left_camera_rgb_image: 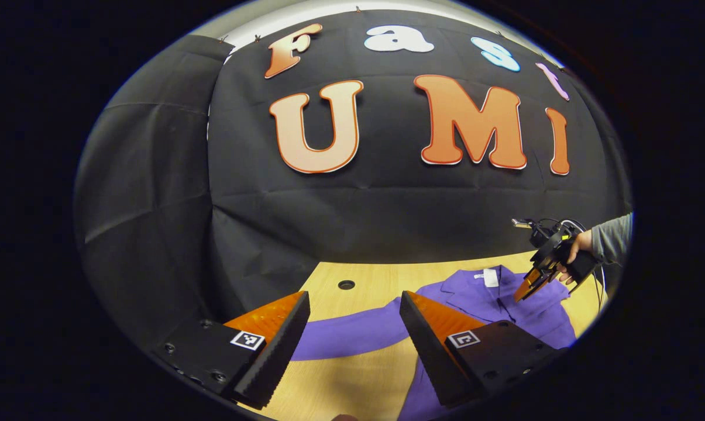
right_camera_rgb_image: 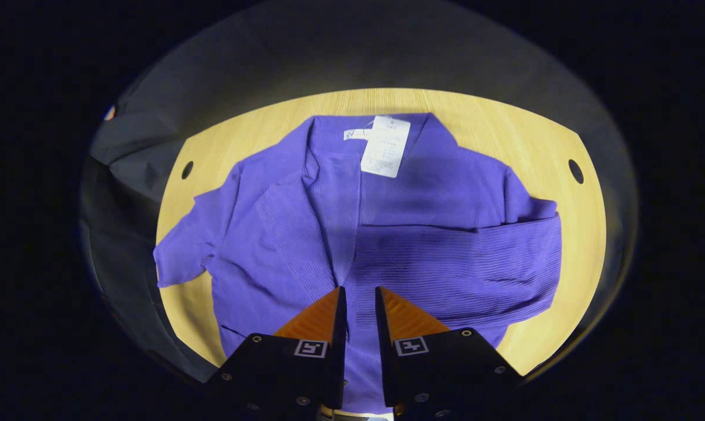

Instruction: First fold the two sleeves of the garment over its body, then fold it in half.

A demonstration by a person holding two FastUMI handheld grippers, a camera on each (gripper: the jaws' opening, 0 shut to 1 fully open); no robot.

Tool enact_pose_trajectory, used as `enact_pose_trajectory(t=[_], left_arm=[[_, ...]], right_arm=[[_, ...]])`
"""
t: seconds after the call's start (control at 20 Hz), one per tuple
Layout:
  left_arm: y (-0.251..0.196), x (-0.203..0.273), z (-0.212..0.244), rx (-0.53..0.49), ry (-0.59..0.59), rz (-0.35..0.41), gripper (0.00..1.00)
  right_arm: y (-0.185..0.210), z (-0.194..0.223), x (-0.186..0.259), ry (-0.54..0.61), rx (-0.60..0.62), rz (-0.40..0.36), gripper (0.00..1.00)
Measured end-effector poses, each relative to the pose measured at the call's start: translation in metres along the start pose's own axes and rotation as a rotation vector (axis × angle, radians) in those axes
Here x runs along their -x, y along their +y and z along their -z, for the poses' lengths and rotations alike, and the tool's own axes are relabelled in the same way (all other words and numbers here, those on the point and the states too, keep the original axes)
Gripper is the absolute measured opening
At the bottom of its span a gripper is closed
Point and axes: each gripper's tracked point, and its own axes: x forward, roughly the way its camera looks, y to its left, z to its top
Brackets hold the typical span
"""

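Left gripper view: the left gripper (left_camera_rgb_image: 352, 327) hovers with its fingers spread wide and holding nothing, low over a wooden table (left_camera_rgb_image: 352, 275). Between the fingers lies an outstretched sleeve (left_camera_rgb_image: 352, 333) of a purple jacket (left_camera_rgb_image: 522, 316). Farther off, a hand (left_camera_rgb_image: 577, 248) holds the right gripper (left_camera_rgb_image: 533, 280) above the collar.

Right gripper view: the right gripper (right_camera_rgb_image: 358, 304) has its fingers nearly together, a narrow gap between them, gripping nothing, over the jacket's front. The jacket lies flat, collar label (right_camera_rgb_image: 384, 146) up. One sleeve (right_camera_rgb_image: 463, 263) is folded across the body; the other sticks out to the side. To fold that one well, pinch near its cuff and lay it flat across the chest.
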Motion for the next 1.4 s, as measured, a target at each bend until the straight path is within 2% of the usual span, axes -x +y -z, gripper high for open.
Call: enact_pose_trajectory(t=[0.25, 0.4, 0.45, 0.5, 0.55, 0.6, 0.7, 0.85, 1.1, 1.15, 1.2, 1.4], left_arm=[[0.020, -0.003, 0.014, -0.028, 0.028, -0.018, 0.97], [0.022, -0.007, 0.017, -0.040, 0.033, -0.012, 0.98], [0.021, -0.006, 0.016, -0.043, 0.034, -0.009, 0.98], [0.022, -0.006, 0.017, -0.043, 0.036, -0.004, 0.97], [0.021, -0.005, 0.017, -0.043, 0.035, 0.000, 0.98], [0.020, -0.006, 0.017, -0.043, 0.035, 0.002, 0.98], [0.020, -0.005, 0.022, -0.050, 0.041, 0.009, 0.98], [0.019, -0.002, 0.024, -0.067, 0.044, 0.020, 0.98], [0.014, -0.001, 0.018, -0.065, 0.027, 0.038, 0.97], [0.013, 0.000, 0.019, -0.063, 0.025, 0.043, 0.97], [0.012, -0.001, 0.018, -0.061, 0.020, 0.047, 0.97], [0.016, 0.001, 0.015, -0.042, 0.009, 0.052, 0.97]], right_arm=[[-0.011, 0.010, -0.033, 0.033, 0.027, 0.098, 0.28], [-0.011, 0.008, -0.037, 0.037, 0.002, 0.100, 0.28], [-0.014, 0.007, -0.040, 0.032, -0.008, 0.100, 0.27], [-0.018, 0.006, -0.036, 0.037, -0.041, 0.103, 0.19], [-0.017, 0.009, -0.039, 0.043, -0.068, 0.084, 0.00], [-0.018, 0.009, -0.039, 0.045, -0.079, 0.061, 0.04], [-0.018, 0.009, -0.036, 0.043, -0.102, 0.027, 0.03], [-0.021, -0.006, -0.025, -0.026, -0.146, 0.017, 0.03], [0.004, -0.026, 0.011, -0.092, -0.204, -0.091, 0.03], [0.011, -0.028, 0.018, -0.102, -0.208, -0.113, 0.12], [0.018, -0.031, 0.026, -0.114, -0.209, -0.136, 0.03], [0.056, -0.045, 0.056, -0.152, -0.174, -0.197, 0.03]])
